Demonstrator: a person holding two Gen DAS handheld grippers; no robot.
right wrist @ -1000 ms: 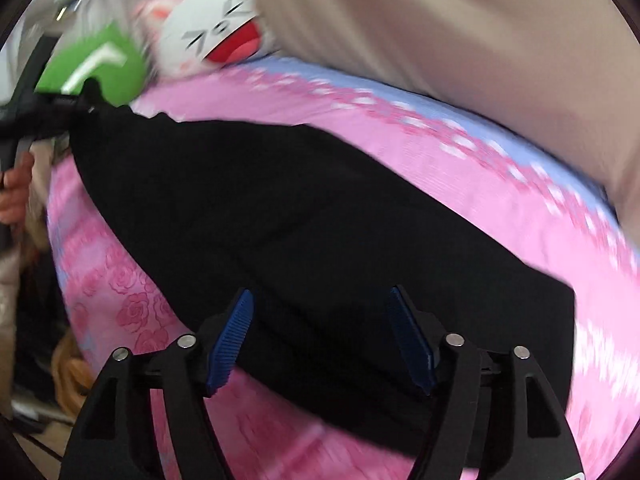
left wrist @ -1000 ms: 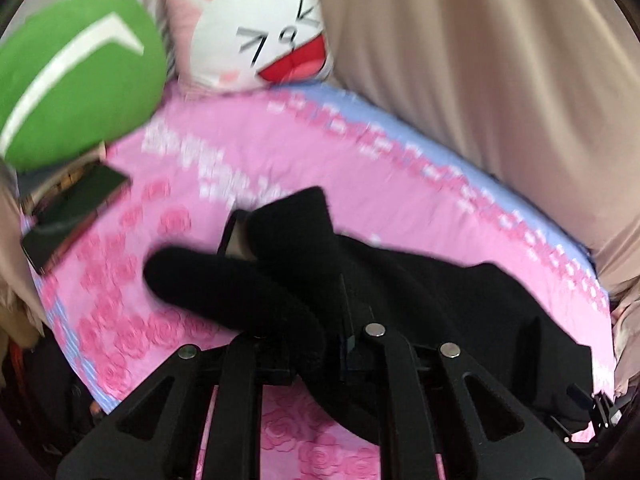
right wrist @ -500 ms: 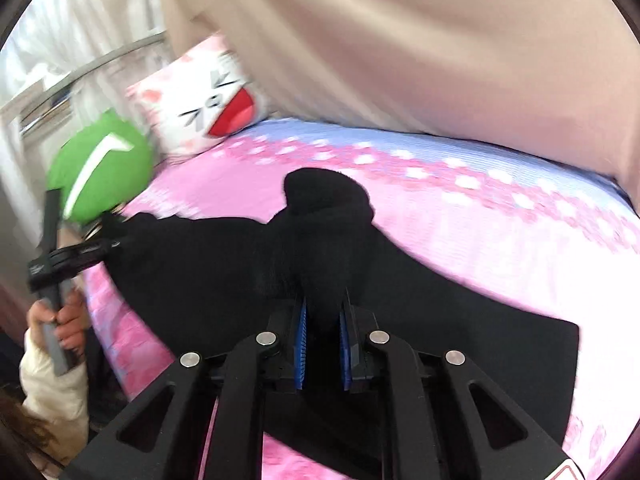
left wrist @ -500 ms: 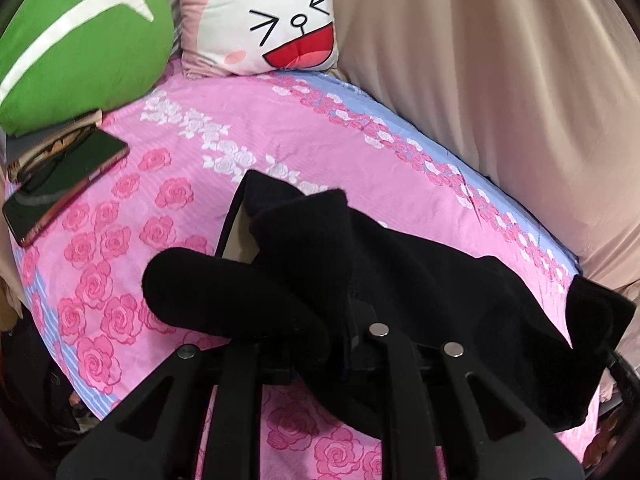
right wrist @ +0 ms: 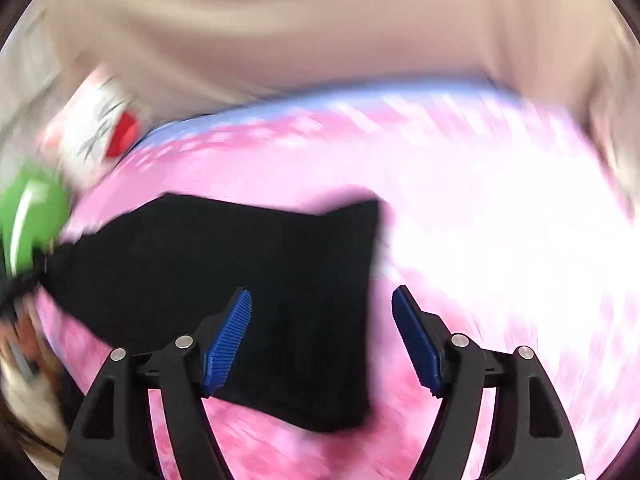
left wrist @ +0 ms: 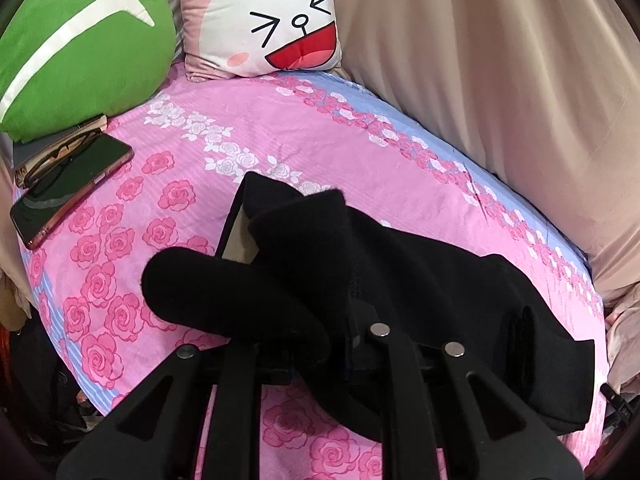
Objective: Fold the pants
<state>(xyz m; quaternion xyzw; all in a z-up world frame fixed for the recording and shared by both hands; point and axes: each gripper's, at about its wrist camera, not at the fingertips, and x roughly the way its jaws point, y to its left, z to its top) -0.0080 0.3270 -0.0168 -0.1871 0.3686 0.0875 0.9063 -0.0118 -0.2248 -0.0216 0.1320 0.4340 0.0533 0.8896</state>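
Observation:
Black pants (left wrist: 400,280) lie across the pink rose-print bed sheet (left wrist: 248,132), with one end bunched up. My left gripper (left wrist: 320,344) is shut on that bunched end, and the cloth hides its fingertips. In the blurred right wrist view the pants (right wrist: 248,272) lie flat in a folded slab on the sheet. My right gripper (right wrist: 322,320) hangs over their right edge; its jaws are opening and its blue pads (right wrist: 228,340) press on nothing.
A green cushion (left wrist: 76,40) and a rabbit-face pillow (left wrist: 264,20) sit at the head of the bed. A phone (left wrist: 68,192) with glasses (left wrist: 60,156) lies at the left edge. A beige curtain (left wrist: 500,80) hangs along the far side.
My right gripper, shut on a fold of the pants half a second ago, has let go, swung right and stands open. The pants' right end now lies flat. The left gripper holds still.

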